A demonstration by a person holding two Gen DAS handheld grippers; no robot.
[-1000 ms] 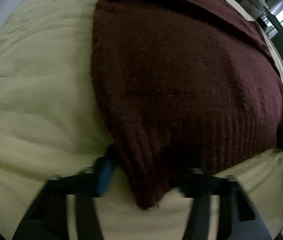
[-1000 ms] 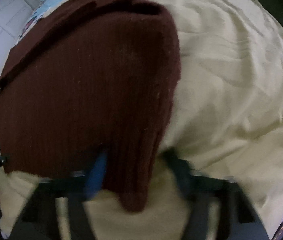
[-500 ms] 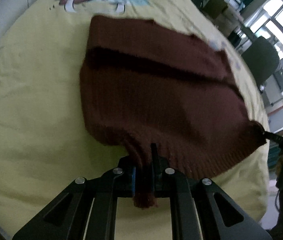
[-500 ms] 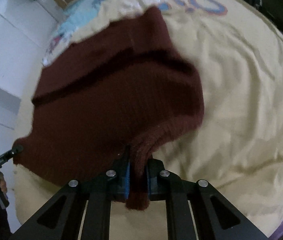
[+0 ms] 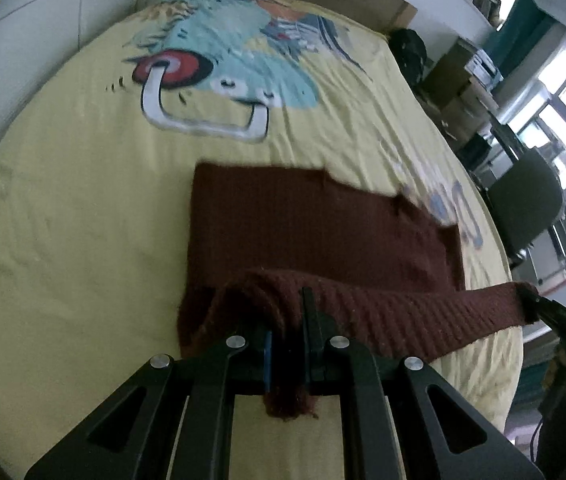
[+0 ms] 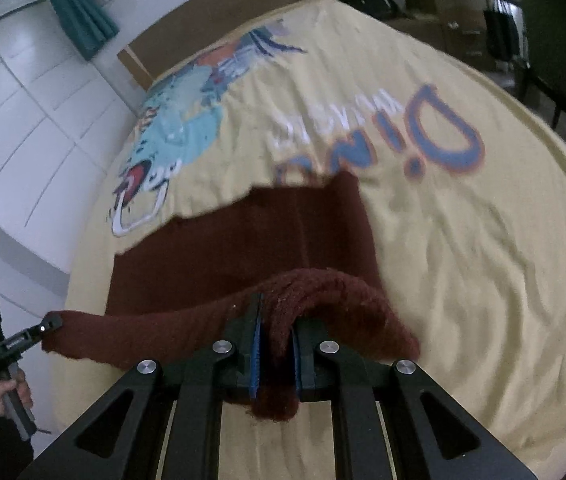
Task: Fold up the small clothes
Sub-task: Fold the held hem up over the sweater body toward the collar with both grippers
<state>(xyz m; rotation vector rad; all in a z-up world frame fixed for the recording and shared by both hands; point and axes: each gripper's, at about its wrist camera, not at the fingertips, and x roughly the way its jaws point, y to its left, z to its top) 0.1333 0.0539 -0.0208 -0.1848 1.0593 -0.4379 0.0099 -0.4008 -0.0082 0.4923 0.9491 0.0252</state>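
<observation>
A yellow bedspread (image 5: 63, 240) with a cartoon dinosaur print (image 5: 235, 64) is covering the bed and filling most of both views. A maroon knit sweater (image 5: 303, 232) is lying flat across its middle — only the ribbed hem (image 5: 423, 316) is hanging lifted off the fabric, stretched between the two tools. The left gripper (image 5: 288, 344) is pinching one corner of that hem, jaws narrowed onto the knit, a tuft poking out behind them. The right gripper (image 6: 275, 356) is clamping the opposite corner the same way — its blue pads (image 6: 255, 356) are pressing against the bunched wool.
</observation>
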